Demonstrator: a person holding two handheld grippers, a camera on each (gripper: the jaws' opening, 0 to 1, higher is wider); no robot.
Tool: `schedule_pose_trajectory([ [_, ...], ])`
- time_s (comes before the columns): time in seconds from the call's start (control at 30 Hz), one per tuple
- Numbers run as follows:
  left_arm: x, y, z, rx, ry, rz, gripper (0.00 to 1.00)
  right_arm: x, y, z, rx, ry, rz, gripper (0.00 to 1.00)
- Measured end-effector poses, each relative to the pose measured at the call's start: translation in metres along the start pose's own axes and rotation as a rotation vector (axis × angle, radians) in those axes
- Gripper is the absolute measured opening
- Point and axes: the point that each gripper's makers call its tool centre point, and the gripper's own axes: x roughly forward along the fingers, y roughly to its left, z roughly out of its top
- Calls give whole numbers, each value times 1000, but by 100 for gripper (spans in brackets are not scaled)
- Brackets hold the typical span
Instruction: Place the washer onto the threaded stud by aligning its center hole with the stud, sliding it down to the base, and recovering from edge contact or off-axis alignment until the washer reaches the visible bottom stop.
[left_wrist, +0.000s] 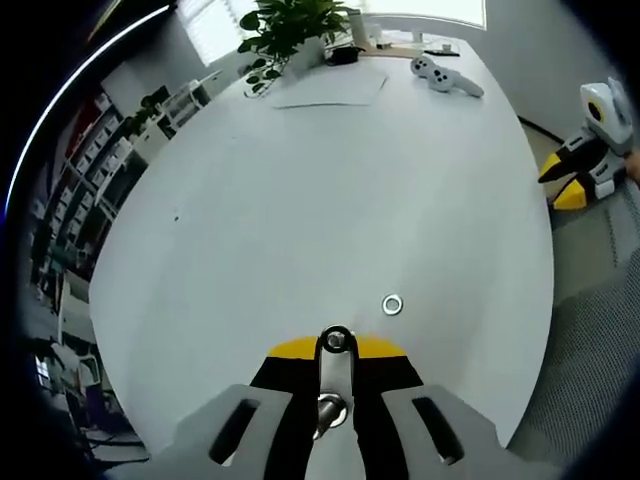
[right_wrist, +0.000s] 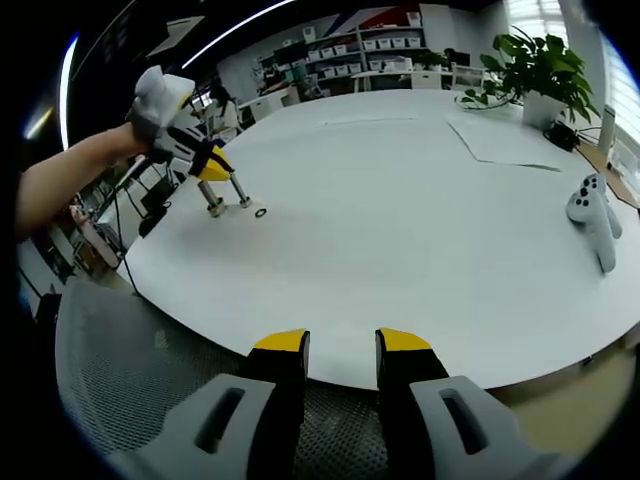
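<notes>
In the left gripper view, my left gripper (left_wrist: 337, 350) is shut on the metal threaded stud (left_wrist: 335, 372), which runs between the yellow-tipped jaws with its round end toward the table. The small steel washer (left_wrist: 392, 304) lies flat on the white table (left_wrist: 320, 200), just ahead and right of that end, apart from it. The right gripper view shows the left gripper (right_wrist: 212, 168) in a person's hand at the table's far left, the stud (right_wrist: 214, 204) pointing down and the washer (right_wrist: 261, 212) beside it. My right gripper (right_wrist: 342, 345) is open and holds nothing, over the near table edge.
A potted plant (left_wrist: 290, 30), a paper sheet (left_wrist: 330, 88) and a white game controller (left_wrist: 445, 76) sit at the table's far end. A grey mesh chair (right_wrist: 130, 350) stands below the near edge. Shelves (right_wrist: 360, 50) line the back wall.
</notes>
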Motion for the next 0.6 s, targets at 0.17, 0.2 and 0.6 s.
schedule_pose_trajectory([
  [0.17, 1, 0, -5, 1, 18, -8, 8, 0, 0, 0, 2, 0, -1, 29],
  [0.2, 1, 0, -6, 1, 21, -10, 8, 0, 0, 0, 3, -1, -2, 29],
  [0.6, 8, 0, -6, 0, 35, -21, 8, 0, -1, 0, 5, 1, -5, 29],
])
